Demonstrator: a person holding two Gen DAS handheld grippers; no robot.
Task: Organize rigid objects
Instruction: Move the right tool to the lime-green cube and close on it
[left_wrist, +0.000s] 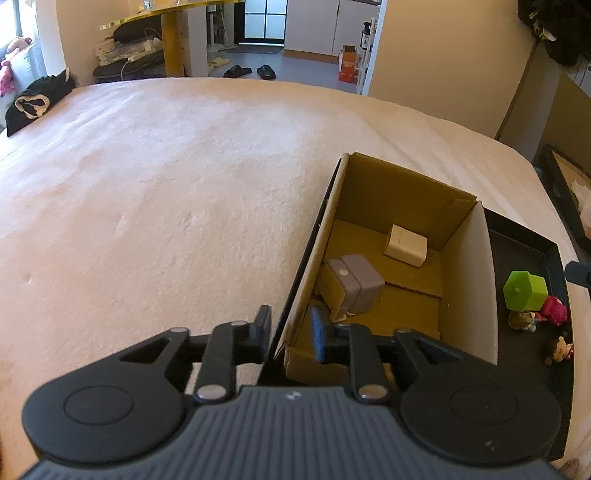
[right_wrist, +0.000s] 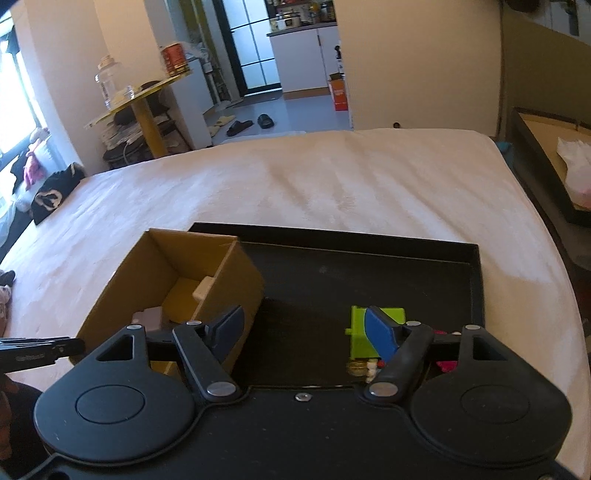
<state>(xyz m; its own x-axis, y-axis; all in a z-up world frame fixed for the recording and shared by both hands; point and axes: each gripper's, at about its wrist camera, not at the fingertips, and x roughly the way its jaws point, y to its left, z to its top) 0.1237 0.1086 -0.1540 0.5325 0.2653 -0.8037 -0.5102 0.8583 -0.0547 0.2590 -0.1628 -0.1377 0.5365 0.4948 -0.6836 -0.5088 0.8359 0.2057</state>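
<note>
A brown cardboard box (left_wrist: 373, 192) stands in a black tray (left_wrist: 528, 243) on the bed. Inside it lie a grey block (left_wrist: 360, 280) and a white block (left_wrist: 406, 245). My left gripper (left_wrist: 290, 330) has its jaws astride the box's near left wall, one finger inside and one outside. To the right of the box in the tray lie a green hexagonal block (left_wrist: 524, 290) and small toy figures (left_wrist: 554, 310). In the right wrist view my right gripper (right_wrist: 303, 338) is open and empty above the tray (right_wrist: 332, 280), with the green block (right_wrist: 360, 338) by its right finger and the box (right_wrist: 166, 273) by its left.
The bed has a pale fuzzy cover (left_wrist: 166, 184). A black garment (left_wrist: 37, 99) lies at its far left corner. A yellow-legged table (right_wrist: 147, 122) and slippers (right_wrist: 240, 127) are beyond the bed. Another dark tray (right_wrist: 546, 166) sits at the right.
</note>
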